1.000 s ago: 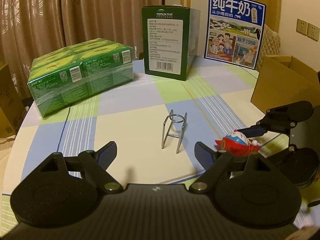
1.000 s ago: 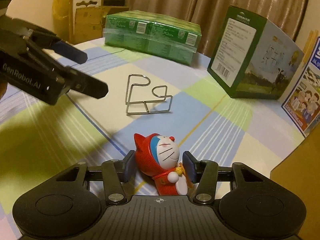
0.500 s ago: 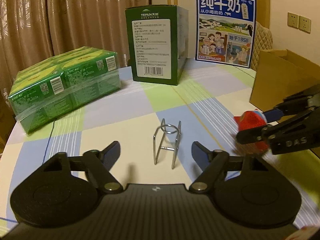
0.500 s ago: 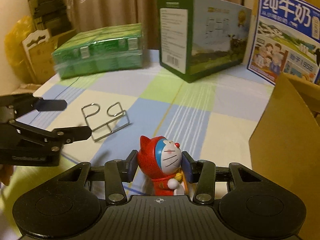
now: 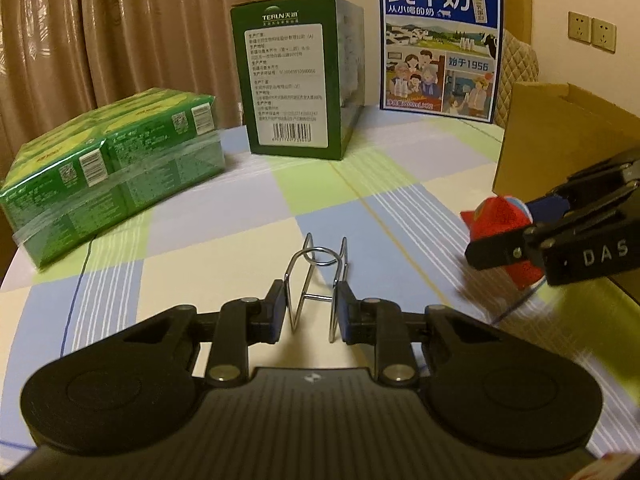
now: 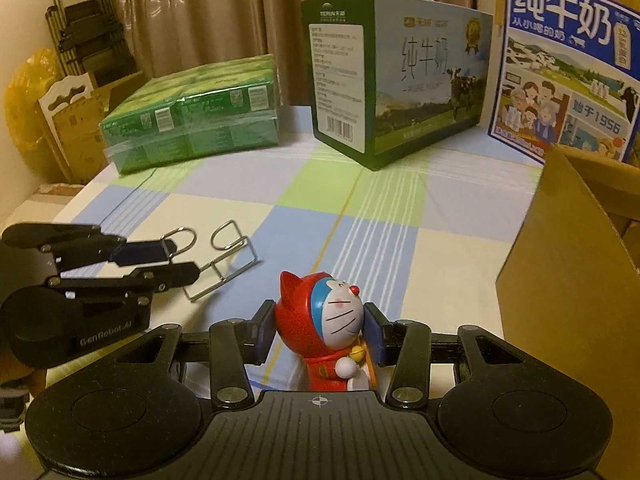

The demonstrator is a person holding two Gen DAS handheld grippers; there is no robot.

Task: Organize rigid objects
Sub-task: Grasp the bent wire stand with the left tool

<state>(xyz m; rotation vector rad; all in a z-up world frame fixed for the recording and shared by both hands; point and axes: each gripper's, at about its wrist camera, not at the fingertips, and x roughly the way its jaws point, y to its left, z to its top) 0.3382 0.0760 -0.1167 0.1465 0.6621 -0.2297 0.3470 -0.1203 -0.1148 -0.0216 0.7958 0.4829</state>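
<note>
A metal wire stand (image 5: 318, 280) sits on the checked tablecloth, and my left gripper (image 5: 310, 312) is shut on its near end. The stand also shows in the right wrist view (image 6: 218, 258), with the left gripper (image 6: 168, 260) closed on it. My right gripper (image 6: 320, 330) is shut on a red Doraemon figurine (image 6: 324, 326), held upright above the table. In the left wrist view the figurine (image 5: 500, 230) and right gripper (image 5: 520, 224) are at the right, close to the open cardboard box (image 5: 560, 136).
A shrink-wrapped pack of green cartons (image 5: 108, 168) lies at the back left. A tall green milk box (image 5: 296, 76) and a blue milk box (image 5: 440, 40) stand at the back. The cardboard box (image 6: 572, 280) fills the right side.
My left gripper moved forward and closed on the wire stand. My right gripper carried the figurine up and right, toward the cardboard box.
</note>
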